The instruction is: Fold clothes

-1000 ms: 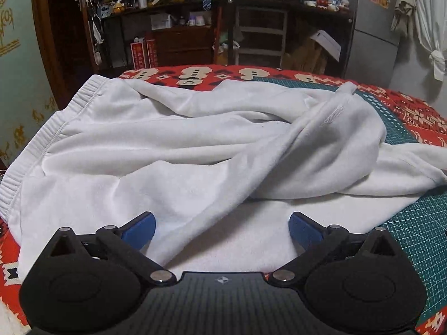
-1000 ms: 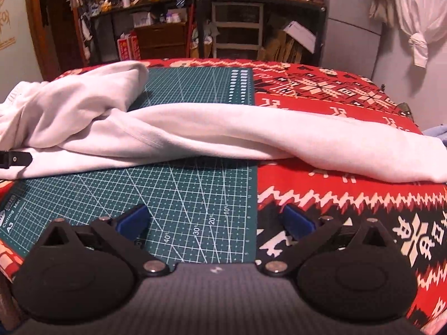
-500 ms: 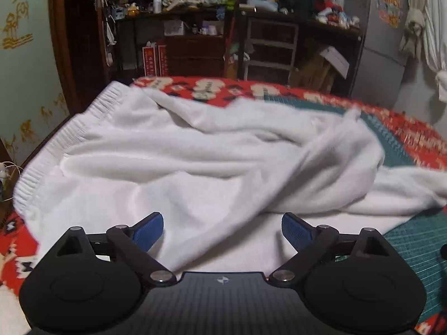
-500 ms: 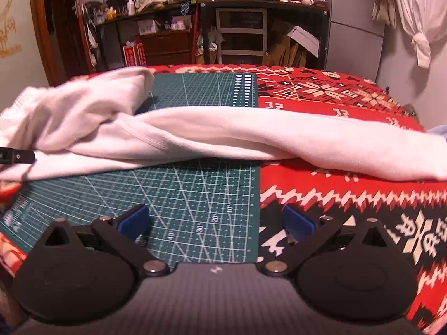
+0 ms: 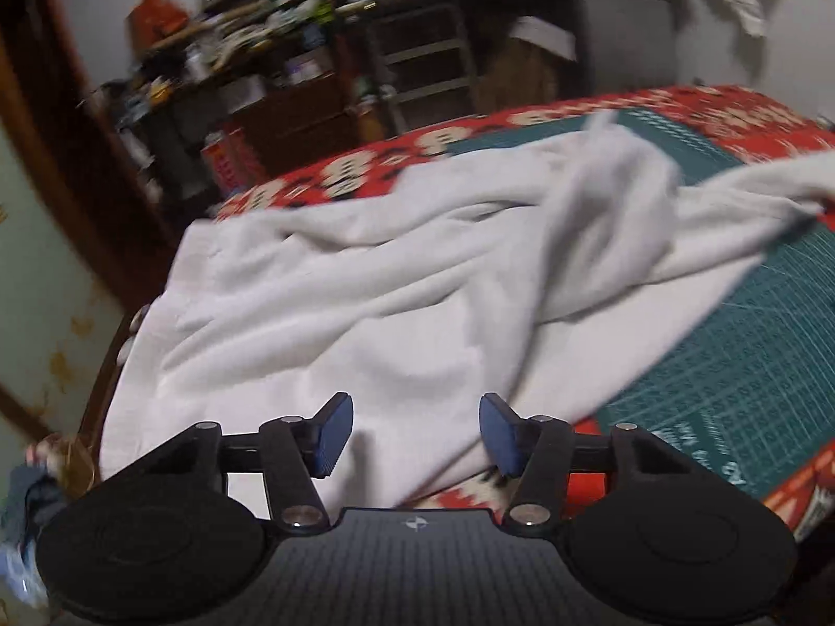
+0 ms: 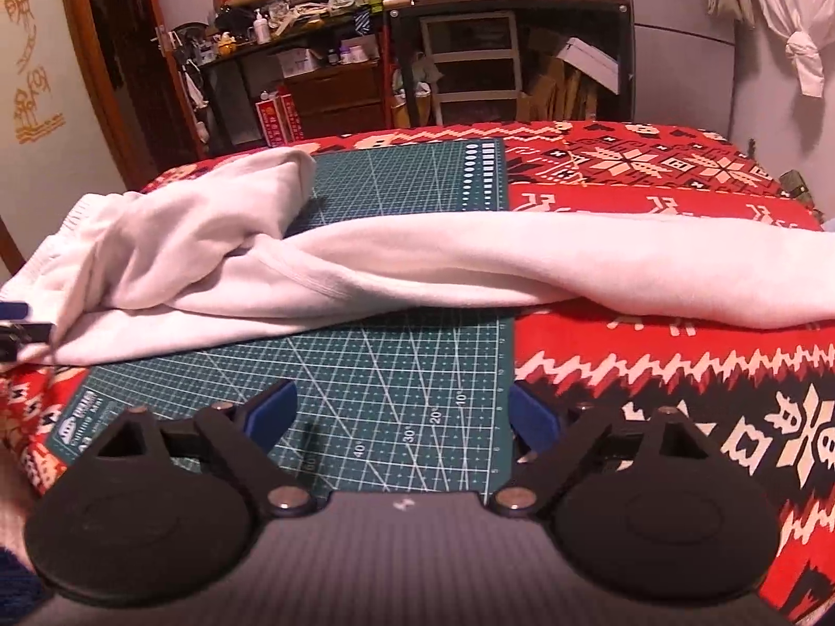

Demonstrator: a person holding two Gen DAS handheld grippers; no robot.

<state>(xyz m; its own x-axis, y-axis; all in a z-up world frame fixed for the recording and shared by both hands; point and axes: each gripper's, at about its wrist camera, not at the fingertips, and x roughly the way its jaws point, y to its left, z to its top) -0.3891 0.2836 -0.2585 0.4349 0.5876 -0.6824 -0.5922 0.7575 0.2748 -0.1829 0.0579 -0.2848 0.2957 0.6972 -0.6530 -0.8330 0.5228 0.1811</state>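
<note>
Your table wears a red patterned tablecloth [image 6: 652,365], and a green cutting mat [image 6: 365,365] lies on top of it. The white sweatshirt [image 6: 219,266] sprawls rumpled across both: its body is bunched over the mat's left part and the cloth beyond, while one long sleeve [image 6: 652,271] stretches rightward off the mat onto the red cloth. Your left gripper [image 5: 412,435] sits tilted over the garment's near edge, its blue pads spread apart and clasping nothing. Your right gripper [image 6: 399,417] hovers above the bare mat, just short of the sweatshirt, jaws likewise parted and empty.
</note>
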